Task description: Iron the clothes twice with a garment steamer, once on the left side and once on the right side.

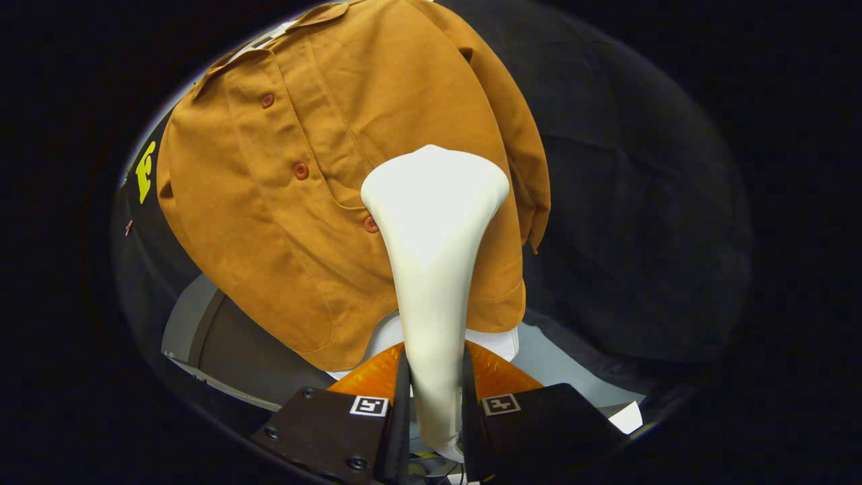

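— Closest in, what is the gripper (434, 411) doing?

— Its two fingers are clamping the steamer (431, 269) by the handle, one finger pressing on each side, so the tool is gripping it firmly.

— How is the steamer looking?

— It is showing as a smooth cream-white piece, its narrow handle rising from between the fingers and flaring into a broad, rounded head. That head is lying over the lower front of the shirt (337, 175), just beside the lowest visible button. Whether it is actually touching the cloth, I cannot tell.

— And the shirt?

— It is hanging ahead of the fingers, mustard-brown, with reddish buttons running down the placket, a collar at the top, a chest pocket by the steamer's head, and a sleeve drooping on the far side. The cloth is looking fairly flat, with only faint creases.

— Anything around it?

— A white garment (495, 340) is peeking out below the shirt's hem. Behind everything, the black cloth wall (633, 202) is hanging in soft folds, and a grey board (192, 316) is sitting low beside the shirt.
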`<action>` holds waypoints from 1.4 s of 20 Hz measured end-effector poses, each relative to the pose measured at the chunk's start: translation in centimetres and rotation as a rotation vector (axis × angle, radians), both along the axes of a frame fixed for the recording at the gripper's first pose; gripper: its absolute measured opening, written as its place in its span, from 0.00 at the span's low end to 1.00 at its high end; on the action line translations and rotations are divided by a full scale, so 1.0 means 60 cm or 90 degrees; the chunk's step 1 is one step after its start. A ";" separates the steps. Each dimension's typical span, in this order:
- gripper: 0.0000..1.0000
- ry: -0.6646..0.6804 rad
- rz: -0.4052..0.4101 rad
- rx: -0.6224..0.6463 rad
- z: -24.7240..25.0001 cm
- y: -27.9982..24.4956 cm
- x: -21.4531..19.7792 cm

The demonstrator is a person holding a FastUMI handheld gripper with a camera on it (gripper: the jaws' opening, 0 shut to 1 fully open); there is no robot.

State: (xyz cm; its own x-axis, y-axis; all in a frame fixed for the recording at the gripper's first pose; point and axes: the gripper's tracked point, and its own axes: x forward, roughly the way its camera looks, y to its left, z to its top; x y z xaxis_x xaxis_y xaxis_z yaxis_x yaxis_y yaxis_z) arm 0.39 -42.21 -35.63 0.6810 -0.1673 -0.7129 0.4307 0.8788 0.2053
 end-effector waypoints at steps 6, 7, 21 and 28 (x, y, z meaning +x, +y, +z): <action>0.36 -0.096 0.001 -0.117 0.193 0.064 -0.006; 0.35 -0.118 0.009 -0.132 0.228 0.086 0.001; 0.35 -0.349 0.182 -0.187 0.506 0.527 0.083; 0.35 -0.373 0.222 -0.171 0.518 0.666 0.081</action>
State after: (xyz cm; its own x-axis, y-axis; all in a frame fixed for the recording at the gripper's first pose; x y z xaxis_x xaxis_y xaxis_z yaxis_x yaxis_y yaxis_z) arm 5.24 -2.25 -4.53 0.9837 0.0111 -0.1795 0.0022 0.9973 0.0739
